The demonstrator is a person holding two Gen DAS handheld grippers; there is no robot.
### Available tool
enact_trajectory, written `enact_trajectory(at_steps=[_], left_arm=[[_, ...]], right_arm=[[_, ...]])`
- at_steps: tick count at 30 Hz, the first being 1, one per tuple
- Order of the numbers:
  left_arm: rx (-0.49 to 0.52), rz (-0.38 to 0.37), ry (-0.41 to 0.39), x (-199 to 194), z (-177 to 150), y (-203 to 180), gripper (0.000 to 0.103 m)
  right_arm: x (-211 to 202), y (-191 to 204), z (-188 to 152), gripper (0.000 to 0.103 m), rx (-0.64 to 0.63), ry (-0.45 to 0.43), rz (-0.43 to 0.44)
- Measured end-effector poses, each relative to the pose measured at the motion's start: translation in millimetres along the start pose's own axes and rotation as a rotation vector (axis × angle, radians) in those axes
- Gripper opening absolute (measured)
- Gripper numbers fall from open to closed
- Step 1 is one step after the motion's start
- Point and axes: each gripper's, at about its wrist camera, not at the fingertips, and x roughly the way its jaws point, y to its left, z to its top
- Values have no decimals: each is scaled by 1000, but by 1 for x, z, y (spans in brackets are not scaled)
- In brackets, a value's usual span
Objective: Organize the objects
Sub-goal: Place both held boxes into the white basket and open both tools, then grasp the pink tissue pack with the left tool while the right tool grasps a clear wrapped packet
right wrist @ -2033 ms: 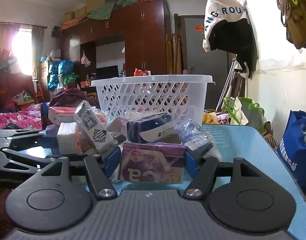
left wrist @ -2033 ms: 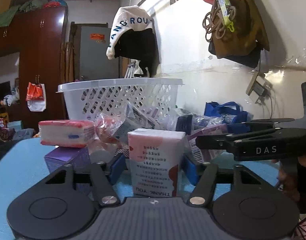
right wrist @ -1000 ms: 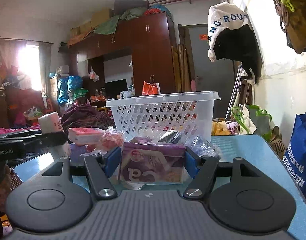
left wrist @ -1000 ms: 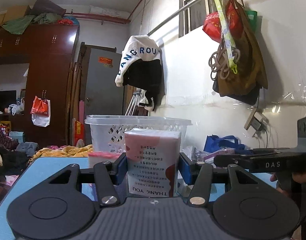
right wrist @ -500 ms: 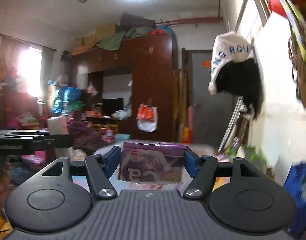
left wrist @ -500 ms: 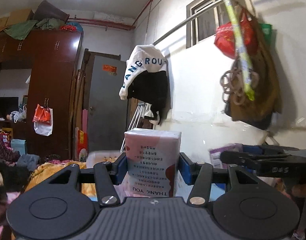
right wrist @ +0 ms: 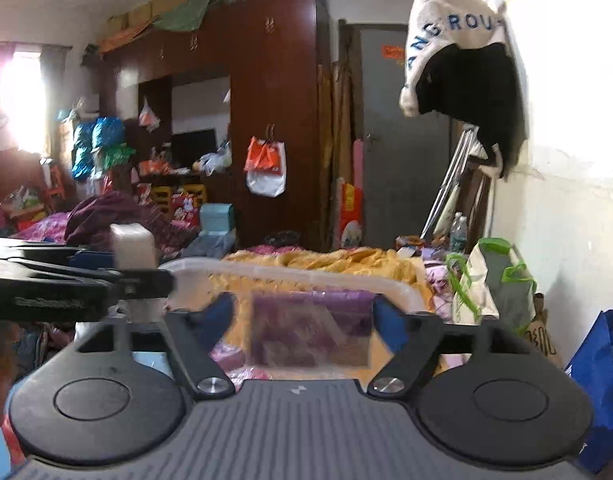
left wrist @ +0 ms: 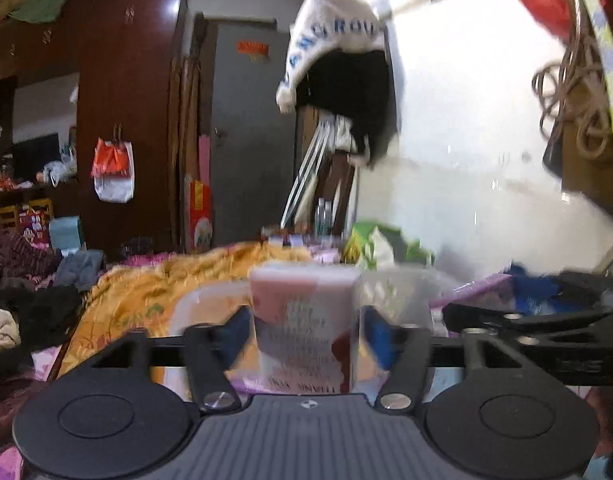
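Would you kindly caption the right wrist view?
Right gripper, jaws just opened, releasing purple packet over white basket.

Dark wooden wardrobe (right wrist: 274,120), grey door (left wrist: 250,132), white wall (left wrist: 466,120), bright curtained window (right wrist: 18,100)

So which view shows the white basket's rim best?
The right wrist view: the white basket shows a long stretch of rim beyond the purple pack. In the left wrist view the white tissue pack hides most of it, blurred.

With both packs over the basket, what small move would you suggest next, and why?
Probably withdraw both: the left hand-held gripper and right hand-held gripper have just been opening, leaving gaps beside the tissue pack and purple pack between their jaws, above the white basket.
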Motion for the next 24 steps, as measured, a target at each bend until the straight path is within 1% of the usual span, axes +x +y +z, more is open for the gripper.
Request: enact_trajectory(at_steps=[1, 2, 3, 5, 6, 7, 8, 10, 12, 13, 14, 17, 19, 23, 24], left_arm=[[7, 11, -10, -2, -4, 0, 75], [9, 19, -24, -8, -6, 0, 75], [10, 16, -32, -17, -11, 1, 75], [23, -1, -70, -46, -25, 3, 76], [44, -10, -94, -64, -34, 2, 81], [54, -22, -119, -79, -43, 2, 85], [61, -32, -146, -97, -54, 3, 89], [43, -49, -195, -128, -78, 10, 91], [18, -60, -220, -149, -100, 17, 91], [14, -63, -226, -153, -106, 19, 92], [17, -64, -222, -154, -110, 21, 95], [37, -49, -193, -148, -118, 21, 95], [52, -38, -157, -137, -121, 21, 95], [69, -52, -87, -121, -130, 20, 95], [77, -46, -76, -117, -130, 18, 95]], right_arm=[[-9, 0, -4, 96, 5, -9, 5], [-20, 1, -6, 98, 11, -21, 18], [-31, 0, -12, 102, 15, -38, 35], [-59, -4, -33, 103, 19, -68, 52], [-69, -8, -44, 103, 25, -76, 50], [-80, -11, -58, 103, 33, -78, 46], [-89, -15, -73, 103, 39, -70, 40], [-101, -21, -99, 103, 50, -45, 31], [-102, -23, -108, 103, 63, -19, 27], [-102, -23, -113, 103, 58, -6, 31], [-101, -22, -115, 103, 54, 4, 36], [-91, -14, -115, 102, 5, 46, 34], [-84, -11, -116, 101, -12, 66, 32], [-83, -16, -119, 99, 5, 84, 33], [-83, -17, -120, 97, 7, 92, 35]])
